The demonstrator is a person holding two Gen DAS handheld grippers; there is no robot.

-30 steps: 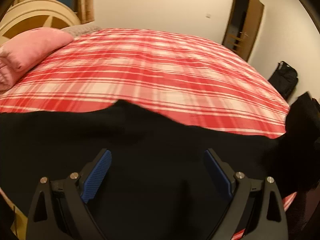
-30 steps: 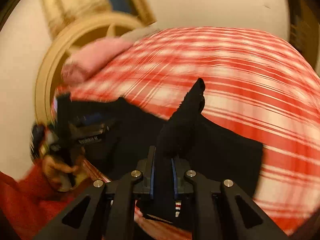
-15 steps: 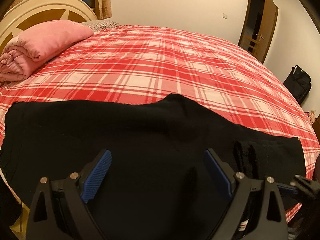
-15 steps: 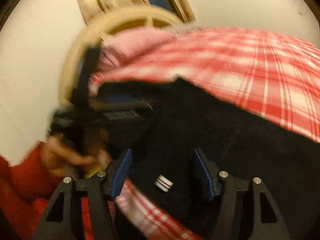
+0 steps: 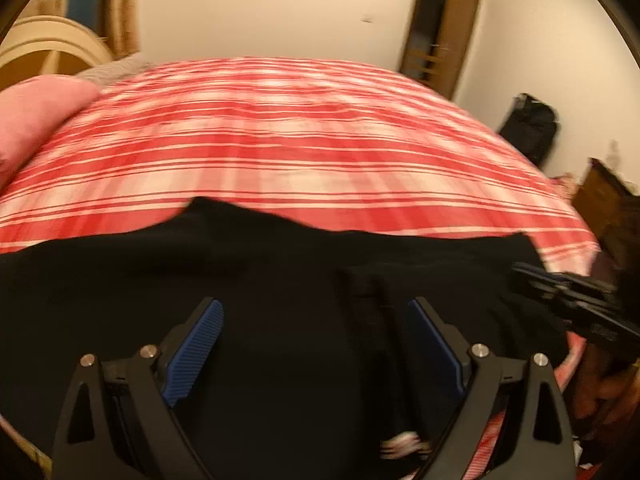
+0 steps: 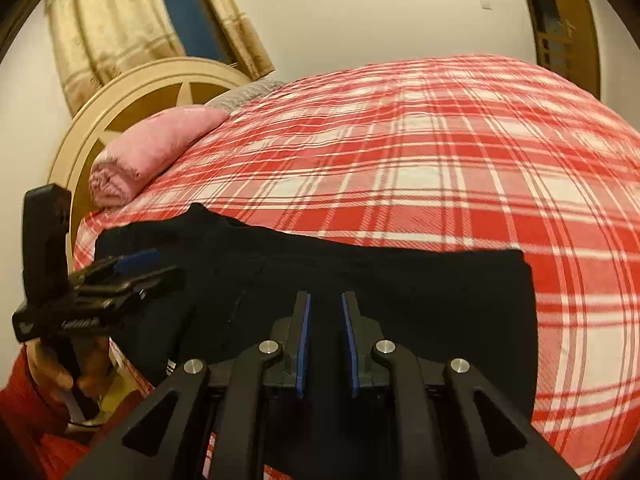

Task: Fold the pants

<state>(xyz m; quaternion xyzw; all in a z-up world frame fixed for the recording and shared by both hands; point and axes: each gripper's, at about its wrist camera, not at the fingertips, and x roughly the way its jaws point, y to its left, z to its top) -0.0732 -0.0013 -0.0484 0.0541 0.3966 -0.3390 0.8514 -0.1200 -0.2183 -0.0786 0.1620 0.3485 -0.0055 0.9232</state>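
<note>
Black pants (image 6: 400, 280) lie flat across the near side of the red plaid bed (image 6: 440, 160), with a white-striped patch (image 6: 170, 366) at their near edge. My right gripper (image 6: 325, 296) sits low over the near edge. Its jaws are closing to a narrow gap, and black cloth fills that gap. In the left wrist view the pants (image 5: 280, 280) spread under my left gripper (image 5: 314, 308), which is wide open and holds nothing. The left gripper (image 6: 132, 268) also shows at the left, held by a hand with a red sleeve. The right gripper (image 5: 560, 292) appears blurred at the right.
A rolled pink blanket (image 6: 152, 148) lies by the round cream headboard (image 6: 132, 92). A black bag (image 5: 528, 132) stands on the floor near a brown door (image 5: 440, 28). Dark wooden furniture (image 5: 608, 200) stands off the bed's right corner.
My right gripper let go of the lifted fold of the pants, opened wide, sank to the near edge and narrowed again. The pants now lie flat. The left gripper stayed open.
</note>
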